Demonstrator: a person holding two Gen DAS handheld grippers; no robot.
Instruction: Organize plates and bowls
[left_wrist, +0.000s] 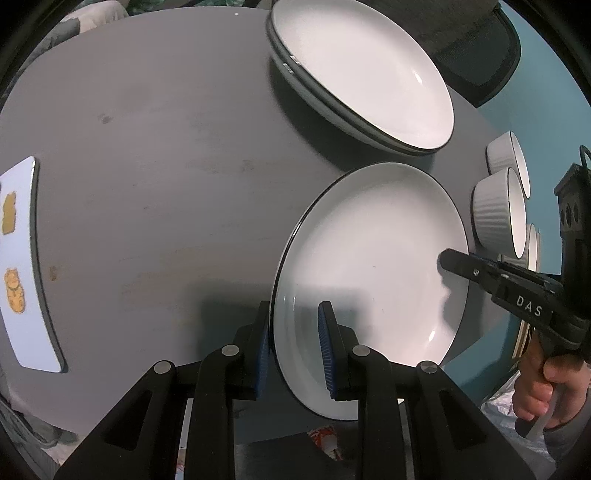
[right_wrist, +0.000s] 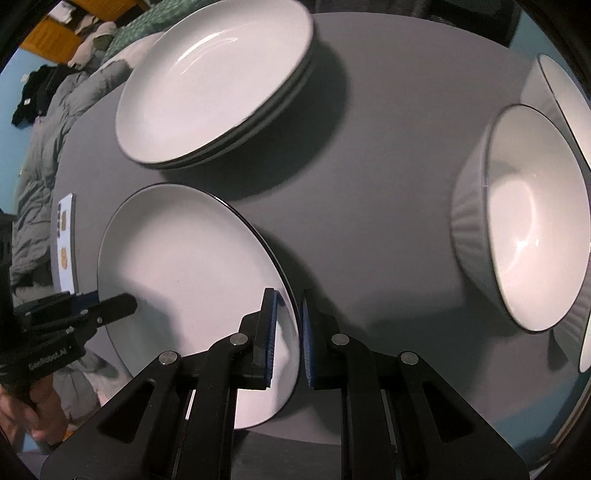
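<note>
Dim, cool light w/ soft shadows on the table, small glare streaks on the plates, heavy fisheye bending & black corners, slight motion blur.

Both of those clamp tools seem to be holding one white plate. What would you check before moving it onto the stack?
1. Left hand-held gripper clamped on the round white plate with a thin dark rim: ok, pads either side of its edge.
2. Right hand-held gripper clamped on the opposite edge: ok.
3. Plate clear of the grey table: cannot tell.
4. Stack of matching white plates with its top free: ok.
5. Path to the stack clear: ok, only bare table between.
6. White ribbed bowls out of the way: ok, off to the side.
</note>
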